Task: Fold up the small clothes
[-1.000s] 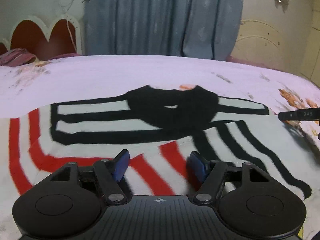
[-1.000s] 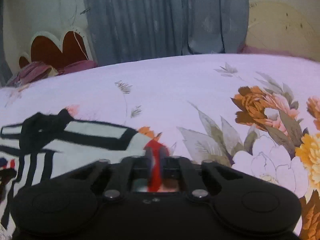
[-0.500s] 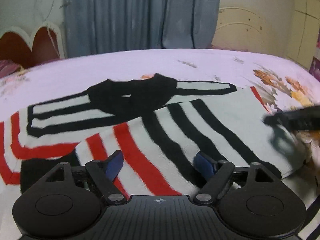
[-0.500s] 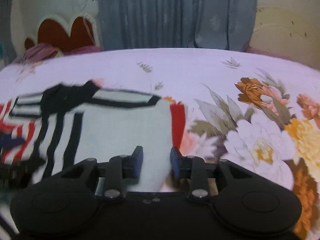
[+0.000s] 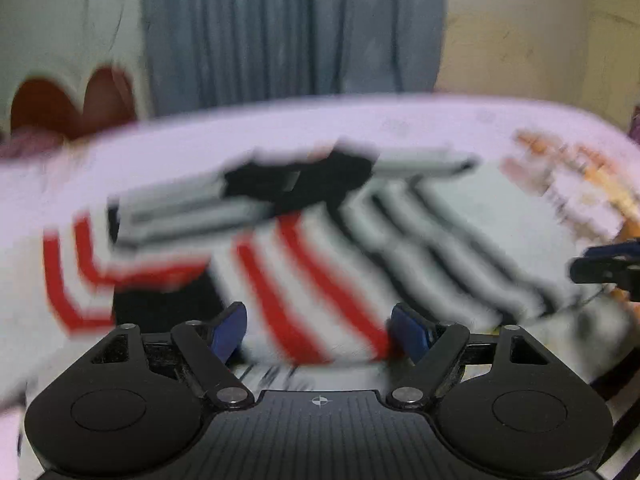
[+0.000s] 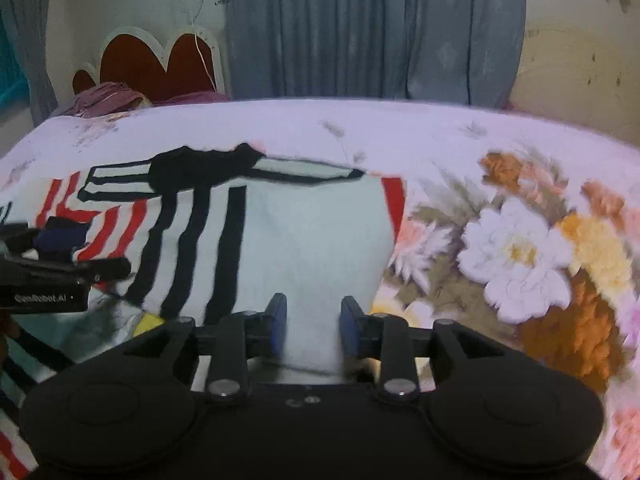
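Left wrist view: blurred; sweater (image 5: 320,248) with red and black stripes on white lies folded on the bedsheet (image 5: 280,128).
Left gripper (image 5: 318,330): jaws wide apart and just been opening, nothing gripped; the sweater's near edge lies between the blue pads (image 5: 228,330).
Right wrist view: sweater's plain white part lies beside the sheet's flower print (image 6: 516,256).
Right gripper (image 6: 312,326): jaws partly apart after just opening; white fabric between them, not pinched.
Behind: curtain (image 6: 372,28), headboard (image 6: 160,64).
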`<state>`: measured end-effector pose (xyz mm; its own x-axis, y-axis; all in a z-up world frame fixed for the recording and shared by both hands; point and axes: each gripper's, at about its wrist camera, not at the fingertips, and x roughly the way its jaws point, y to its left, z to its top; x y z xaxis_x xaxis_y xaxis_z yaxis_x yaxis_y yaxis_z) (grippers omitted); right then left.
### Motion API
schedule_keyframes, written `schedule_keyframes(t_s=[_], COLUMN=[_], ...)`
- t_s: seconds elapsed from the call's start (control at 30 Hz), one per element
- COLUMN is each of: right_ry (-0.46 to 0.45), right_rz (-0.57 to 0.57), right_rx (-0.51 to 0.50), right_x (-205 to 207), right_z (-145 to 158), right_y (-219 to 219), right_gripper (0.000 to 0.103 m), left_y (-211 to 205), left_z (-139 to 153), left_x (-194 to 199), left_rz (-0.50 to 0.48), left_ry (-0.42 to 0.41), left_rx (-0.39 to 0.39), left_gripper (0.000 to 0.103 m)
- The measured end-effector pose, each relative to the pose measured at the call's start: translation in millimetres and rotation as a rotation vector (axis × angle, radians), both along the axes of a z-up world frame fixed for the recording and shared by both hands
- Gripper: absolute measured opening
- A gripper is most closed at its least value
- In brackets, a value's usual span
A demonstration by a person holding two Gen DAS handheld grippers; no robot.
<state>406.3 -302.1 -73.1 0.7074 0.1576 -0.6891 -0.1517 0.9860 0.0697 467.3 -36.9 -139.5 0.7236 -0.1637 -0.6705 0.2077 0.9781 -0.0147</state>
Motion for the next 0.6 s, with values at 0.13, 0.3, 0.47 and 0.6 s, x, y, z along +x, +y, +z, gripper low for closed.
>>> schedule_keyframes(t_s=[0.13, 0.3, 0.47, 0.6], right_ry=[0.032, 0.064, -0.019, -0.044], right_rz=[-0.009, 0.008, 0.008, 0.034], right_rx=[-0.017, 0.002, -0.019, -0.013], right_x=[2, 6, 12, 47], right_z=[-5, -8, 9, 15], right_y=[6, 18, 32, 57], right_gripper=[0.027, 0.027, 0.029, 0.028], left_y=[24, 59, 55, 45], left_z=[14, -1, 10, 12], left_x=[-3, 10, 10, 24], left_rz=[0.061, 0.092, 0.077, 0.067], left_ry=[-0.032, 0.031, -0.025, -0.04], left_rx=[-0.021, -0.076, -0.04, -0.043], left_gripper=[0.079, 0.08, 0.08, 0.08])
